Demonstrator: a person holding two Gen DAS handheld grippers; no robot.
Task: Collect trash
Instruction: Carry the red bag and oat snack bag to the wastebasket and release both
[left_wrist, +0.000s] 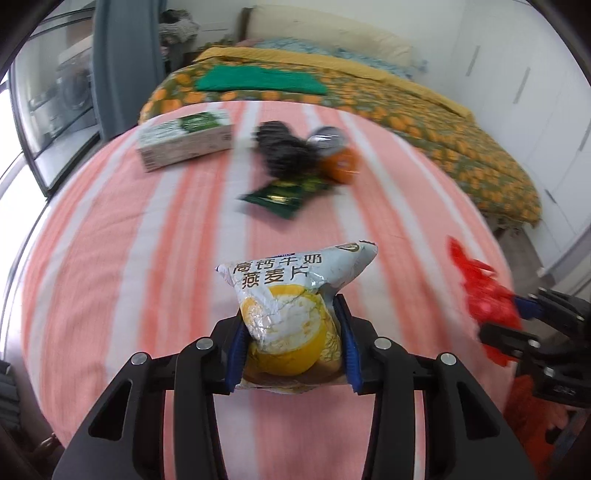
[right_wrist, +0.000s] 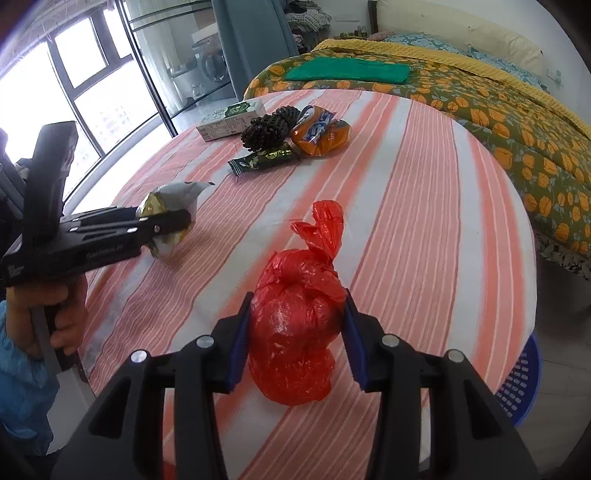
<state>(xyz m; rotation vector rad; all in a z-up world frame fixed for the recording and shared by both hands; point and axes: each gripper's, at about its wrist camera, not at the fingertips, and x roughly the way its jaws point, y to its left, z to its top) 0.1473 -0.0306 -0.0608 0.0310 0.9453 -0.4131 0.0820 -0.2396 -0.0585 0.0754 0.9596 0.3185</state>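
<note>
My left gripper (left_wrist: 291, 332) is shut on a crumpled oatmeal packet (left_wrist: 291, 295), white with a yellow bowl print, held just above the striped round table (left_wrist: 110, 258). The packet also shows in the right wrist view (right_wrist: 166, 206). My right gripper (right_wrist: 295, 332) is shut on a knotted red plastic bag (right_wrist: 295, 321), which also shows at the right of the left wrist view (left_wrist: 484, 295). Farther back on the table lie a green wrapper (right_wrist: 264, 158), an orange snack packet (right_wrist: 321, 133), a black mesh ball (right_wrist: 267, 125) and a white-green carton (right_wrist: 231, 120).
A blue plastic basket (right_wrist: 521, 384) stands on the floor by the table's right edge. A bed with an orange-flowered cover (right_wrist: 480, 92) and a green folded cloth (right_wrist: 347, 72) lies behind the table. Glass doors (right_wrist: 92, 92) are at the left.
</note>
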